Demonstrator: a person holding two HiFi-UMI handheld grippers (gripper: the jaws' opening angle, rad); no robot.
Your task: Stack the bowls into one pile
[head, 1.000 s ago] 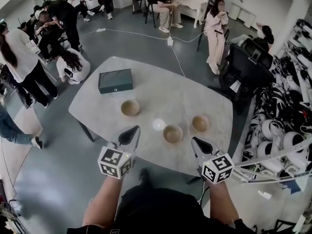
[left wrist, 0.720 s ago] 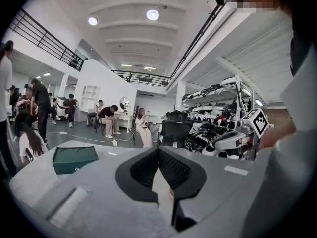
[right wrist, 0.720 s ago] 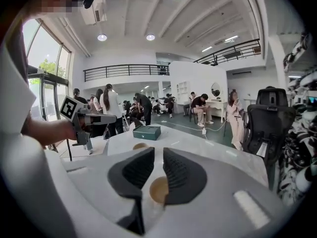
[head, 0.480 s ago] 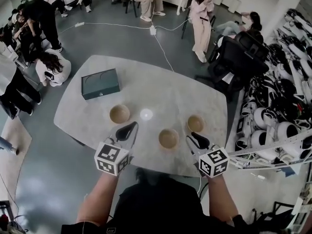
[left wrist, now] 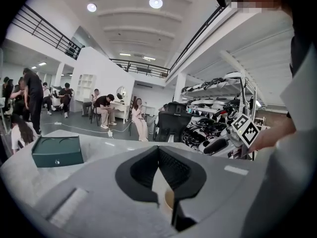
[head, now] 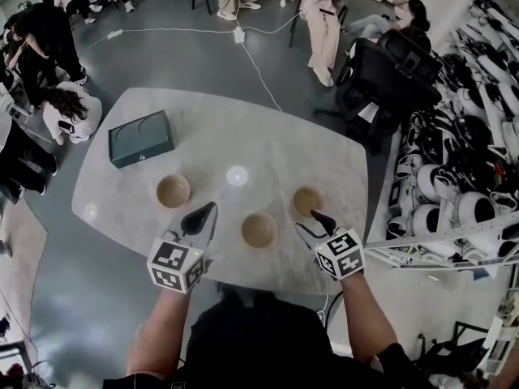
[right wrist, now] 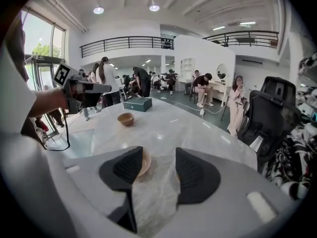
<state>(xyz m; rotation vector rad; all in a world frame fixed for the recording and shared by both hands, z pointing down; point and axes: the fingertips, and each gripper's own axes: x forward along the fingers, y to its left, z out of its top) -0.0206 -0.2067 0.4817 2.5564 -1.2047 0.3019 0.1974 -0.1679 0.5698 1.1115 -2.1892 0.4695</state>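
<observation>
A: Right gripper (head: 310, 224), lower right of frame: jaws just spread wide, nothing between. Why?
B: Likely readying for the right bowl (head: 308, 201) just above. Left gripper (head: 203, 215) pinched together, empty, between left bowl (head: 173, 190) and middle bowl (head: 259, 229).

In the right gripper view, one pad (right wrist: 123, 168) of the right gripper (right wrist: 158, 158) covers half the middle bowl (right wrist: 144, 162), and the other pad hides nearly all of a second bowl (right wrist: 177, 177). In the left gripper view, only a sliver of a bowl (left wrist: 169, 200) shows beneath the left gripper (left wrist: 158, 150) and its closed jaws. The head view's top edge cuts off the seated people (head: 323, 14).
</observation>
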